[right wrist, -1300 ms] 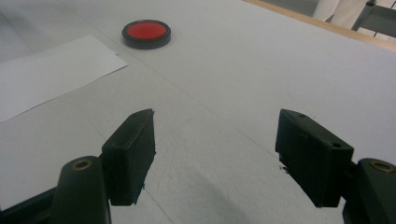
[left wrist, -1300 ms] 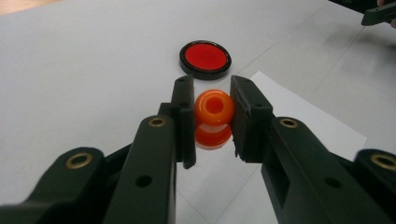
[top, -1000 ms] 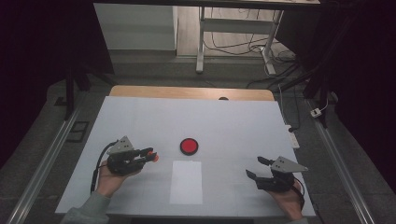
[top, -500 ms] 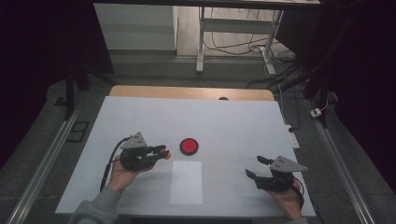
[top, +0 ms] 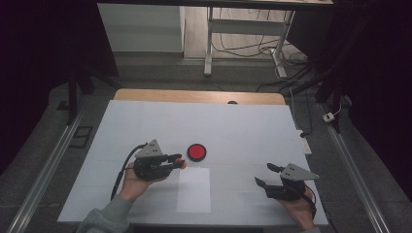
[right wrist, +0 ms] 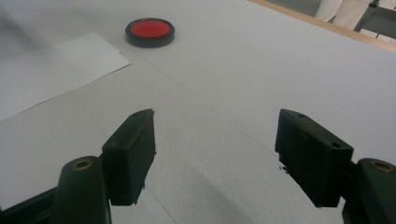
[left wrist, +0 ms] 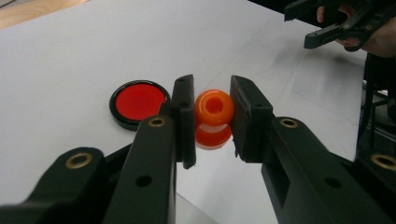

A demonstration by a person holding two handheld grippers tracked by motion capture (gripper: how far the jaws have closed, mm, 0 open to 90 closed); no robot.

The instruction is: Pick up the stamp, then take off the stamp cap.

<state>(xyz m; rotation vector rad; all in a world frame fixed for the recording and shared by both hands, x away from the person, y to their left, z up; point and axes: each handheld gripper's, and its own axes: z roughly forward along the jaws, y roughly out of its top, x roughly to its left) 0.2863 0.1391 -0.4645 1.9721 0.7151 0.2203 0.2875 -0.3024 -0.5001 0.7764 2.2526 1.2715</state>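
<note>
Here the left gripper [left wrist: 214, 112] is clamped on a small orange ring-shaped piece [left wrist: 214, 108], held just above the table, its bore facing the camera. The red disc in a black rim [left wrist: 139, 103] lies just beyond and left of it, near. The right gripper [right wrist: 215, 154] rests farther off, jaws wide and empty.

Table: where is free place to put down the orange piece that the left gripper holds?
The table is bare between its far edge and the red disc, and between the paper and the right gripper. It is tight where the left gripper holds the orange piece beside the disc.
</note>
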